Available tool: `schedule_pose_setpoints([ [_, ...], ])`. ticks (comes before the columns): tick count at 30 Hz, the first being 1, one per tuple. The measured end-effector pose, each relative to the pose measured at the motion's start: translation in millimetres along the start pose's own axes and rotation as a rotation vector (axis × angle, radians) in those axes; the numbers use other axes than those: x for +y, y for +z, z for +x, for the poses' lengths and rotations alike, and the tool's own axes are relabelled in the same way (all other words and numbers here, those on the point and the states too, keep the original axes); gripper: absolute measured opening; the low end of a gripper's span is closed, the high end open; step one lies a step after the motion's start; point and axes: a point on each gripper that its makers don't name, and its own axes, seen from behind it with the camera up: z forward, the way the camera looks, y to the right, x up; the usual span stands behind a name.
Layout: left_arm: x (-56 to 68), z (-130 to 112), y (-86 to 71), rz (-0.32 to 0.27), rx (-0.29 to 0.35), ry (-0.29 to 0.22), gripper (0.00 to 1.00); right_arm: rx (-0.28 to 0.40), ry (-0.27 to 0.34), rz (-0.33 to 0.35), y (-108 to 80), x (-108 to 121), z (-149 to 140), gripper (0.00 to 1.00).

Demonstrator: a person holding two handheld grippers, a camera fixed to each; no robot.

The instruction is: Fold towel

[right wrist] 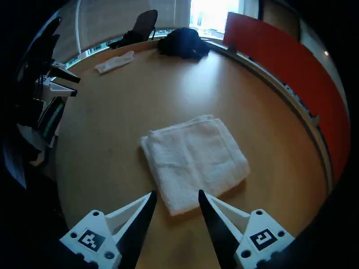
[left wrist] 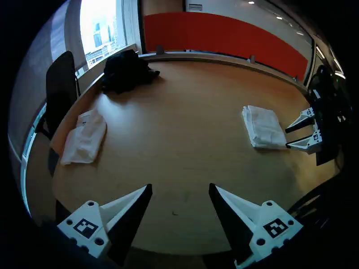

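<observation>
A white towel (right wrist: 195,161), folded into a thick rectangle, lies flat on the round wooden table (right wrist: 112,116). My right gripper (right wrist: 177,193) is open right at the towel's near edge, and the near corner lies between its fingers. From the left gripper view, the same towel (left wrist: 264,125) rests at the table's right side with the right gripper (left wrist: 298,134) beside it. My left gripper (left wrist: 179,190) stands open over bare wood near the table's edge (left wrist: 188,251), holding nothing. It also appears far off as the left gripper (right wrist: 63,80) in the right gripper view.
A second white towel (left wrist: 85,136) lies loosely folded at the table's left edge, seen again as the towel (right wrist: 114,62). A black bag (left wrist: 125,69) sits at the far side by the window. A dark chair (left wrist: 60,89) stands beside the table. A red panel (left wrist: 224,36) runs behind it.
</observation>
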Motion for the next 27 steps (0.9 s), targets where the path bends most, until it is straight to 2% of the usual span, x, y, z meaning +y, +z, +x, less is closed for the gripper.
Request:
schedule_pose_setpoints([
  [8,3.1,1,0.4,-0.004,-0.002,0.006,0.94,-0.029,0.034,-0.014,-1.0,1,-22,0.69],
  [14,4.4,1,0.7,-0.004,-0.003,0.010,0.94,-0.041,0.043,-0.020,1.4,1,-29,0.51],
  [20,5.2,0,1.3,-0.004,-0.005,0.010,0.94,-0.051,0.059,-0.027,4.4,1,-35,0.45],
  [27,6.0,-1,1.4,-0.006,-0.005,0.011,0.94,-0.054,0.060,-0.038,8.3,1,-39,0.31],
])
